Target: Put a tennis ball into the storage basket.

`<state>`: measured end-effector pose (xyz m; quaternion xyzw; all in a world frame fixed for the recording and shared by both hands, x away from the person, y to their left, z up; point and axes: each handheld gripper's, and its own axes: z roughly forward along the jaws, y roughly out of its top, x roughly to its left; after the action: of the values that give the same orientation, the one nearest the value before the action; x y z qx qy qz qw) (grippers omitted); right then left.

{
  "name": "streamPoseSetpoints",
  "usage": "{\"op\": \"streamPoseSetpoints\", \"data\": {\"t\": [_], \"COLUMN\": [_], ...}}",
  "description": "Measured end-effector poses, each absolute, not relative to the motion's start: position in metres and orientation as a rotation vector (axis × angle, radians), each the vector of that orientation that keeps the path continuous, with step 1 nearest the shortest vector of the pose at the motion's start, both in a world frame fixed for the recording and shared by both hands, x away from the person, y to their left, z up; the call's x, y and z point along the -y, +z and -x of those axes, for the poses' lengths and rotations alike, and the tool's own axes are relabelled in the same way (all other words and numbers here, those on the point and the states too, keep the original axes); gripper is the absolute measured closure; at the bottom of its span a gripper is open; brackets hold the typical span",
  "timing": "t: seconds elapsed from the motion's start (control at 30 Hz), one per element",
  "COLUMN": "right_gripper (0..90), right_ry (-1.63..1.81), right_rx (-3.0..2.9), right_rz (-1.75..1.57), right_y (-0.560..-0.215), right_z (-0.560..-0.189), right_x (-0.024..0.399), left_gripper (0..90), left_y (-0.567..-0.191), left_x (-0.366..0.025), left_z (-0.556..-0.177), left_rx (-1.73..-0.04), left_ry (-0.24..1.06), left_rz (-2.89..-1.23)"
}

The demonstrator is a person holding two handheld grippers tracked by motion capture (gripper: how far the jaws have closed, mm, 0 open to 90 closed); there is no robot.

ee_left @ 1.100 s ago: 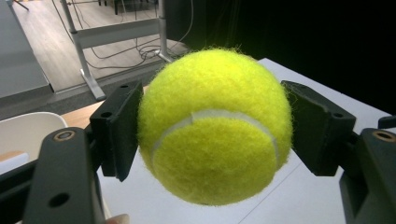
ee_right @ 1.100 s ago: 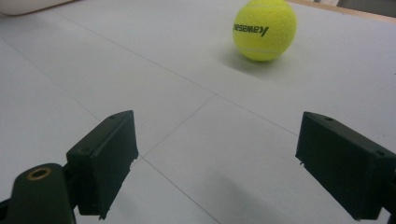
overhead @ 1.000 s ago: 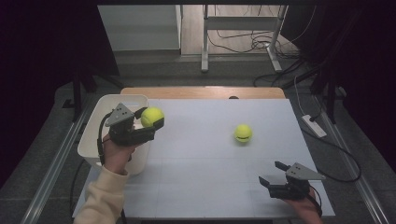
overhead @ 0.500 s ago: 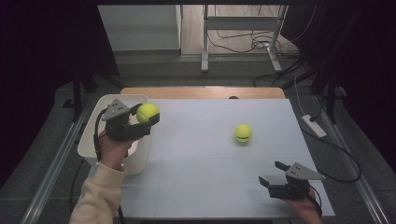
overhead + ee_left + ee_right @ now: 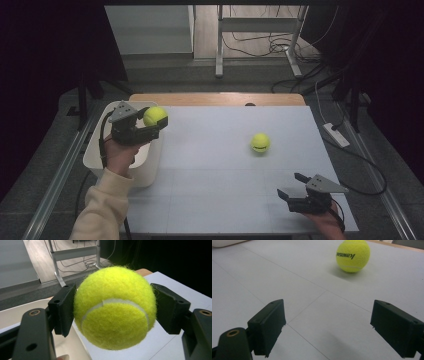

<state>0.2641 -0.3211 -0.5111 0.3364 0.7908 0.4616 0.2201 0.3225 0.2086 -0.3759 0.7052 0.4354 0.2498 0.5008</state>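
overhead view, two jaw-level close-ups

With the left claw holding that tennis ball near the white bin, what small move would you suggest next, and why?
Probably shift the left claw a little further left, over the white bin, then open it. Its pads grip the held tennis ball firmly, but the ball hangs above the bin's right rim, at the table's edge. The second ball still lies on the table.

The ball [image 5: 353,255] lying on the table carries the one readable marking, a dark printed brand word that stands upside down in the right gripper view and reads, as far as I can tell, "Kawasaki".
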Motion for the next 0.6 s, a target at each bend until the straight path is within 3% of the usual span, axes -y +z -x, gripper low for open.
{"op": "streamPoseSetpoints", "data": {"t": [0.6], "right_gripper": [12.4], "right_ry": [1.274], "right_rx": [-2.188], "right_rz": [-0.93], "right_y": [-0.511], "right_z": [-0.264], "right_x": [0.321], "left_gripper": [26.7], "left_y": [-0.376], "left_x": [-0.219], "left_z": [-0.334], "left_rx": [-1.107], "left_ry": [0.626], "left_rz": [-1.701]}}
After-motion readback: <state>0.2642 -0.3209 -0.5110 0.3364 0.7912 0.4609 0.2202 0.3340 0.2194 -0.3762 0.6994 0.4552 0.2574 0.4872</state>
